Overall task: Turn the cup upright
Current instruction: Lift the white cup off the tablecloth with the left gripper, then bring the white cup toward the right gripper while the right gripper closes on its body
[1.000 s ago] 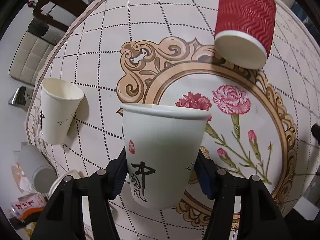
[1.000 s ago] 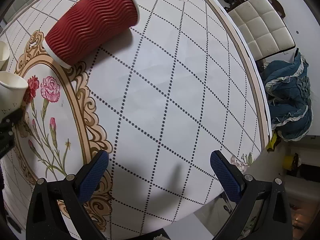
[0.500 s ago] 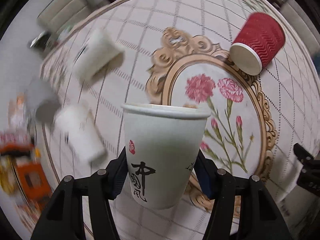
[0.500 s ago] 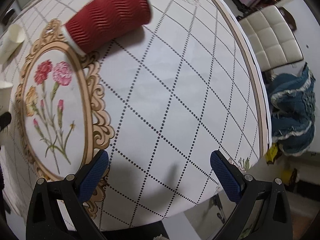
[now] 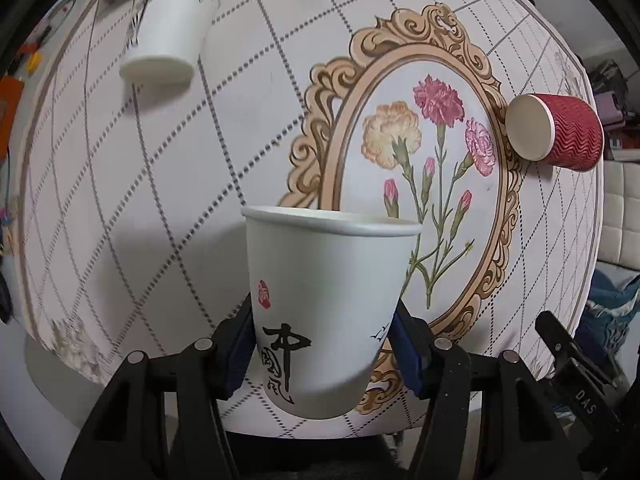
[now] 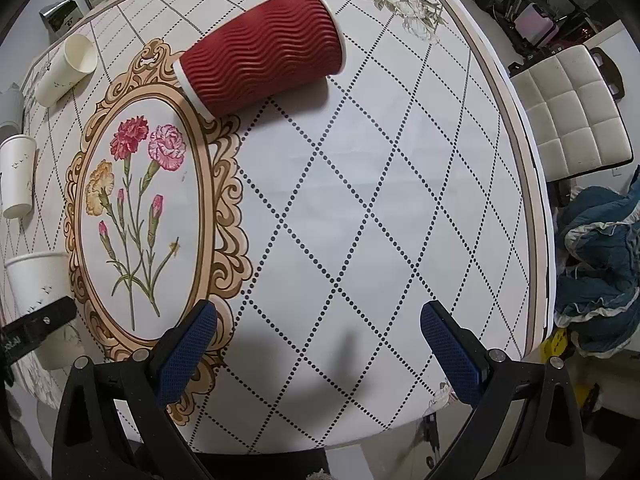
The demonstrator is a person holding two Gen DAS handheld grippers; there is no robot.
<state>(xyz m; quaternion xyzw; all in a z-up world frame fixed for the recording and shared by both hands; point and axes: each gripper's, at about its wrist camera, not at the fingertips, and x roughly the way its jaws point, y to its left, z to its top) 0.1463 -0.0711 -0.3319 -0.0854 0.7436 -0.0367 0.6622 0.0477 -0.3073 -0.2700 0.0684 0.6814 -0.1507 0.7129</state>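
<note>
My left gripper (image 5: 322, 348) is shut on a white paper cup (image 5: 324, 304) with black calligraphy, held mouth up near the table's near edge; it also shows in the right wrist view (image 6: 38, 280). A red ribbed cup (image 6: 262, 50) lies on its side at the far part of the table, beside the flower medallion; it also shows in the left wrist view (image 5: 556, 132). My right gripper (image 6: 320, 344) is open and empty, above the table's near edge, well short of the red cup.
Two more white cups lie at the table's left: one (image 6: 18, 176) with its base toward me in the left wrist view (image 5: 168, 28), another (image 6: 66, 68) farther back. A padded chair (image 6: 568, 120) and blue cloth (image 6: 600, 272) are right of the table (image 6: 400, 200).
My left gripper has swung with the white cup, so the table turns in its view and the red cup sits far right. My right gripper's view shifted slightly; the red cup stays put.
</note>
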